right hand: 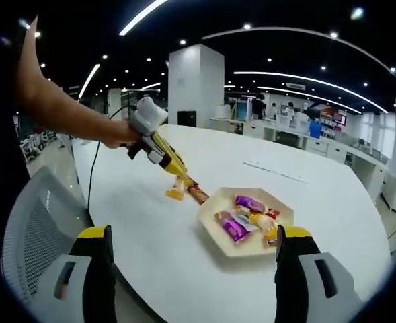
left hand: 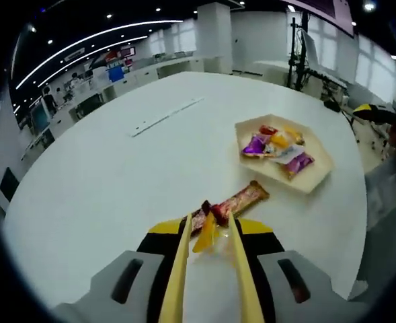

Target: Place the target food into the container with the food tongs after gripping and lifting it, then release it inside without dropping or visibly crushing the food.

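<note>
On the white table (left hand: 103, 182), tongs (left hand: 214, 232) grip a snack bar (left hand: 234, 202).

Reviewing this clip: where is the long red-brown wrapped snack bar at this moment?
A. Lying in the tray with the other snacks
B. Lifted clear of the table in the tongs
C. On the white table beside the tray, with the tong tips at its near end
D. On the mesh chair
C: the snack bar lies flat on the table, outside the tray, with the yellow tongs at its near end.
</note>
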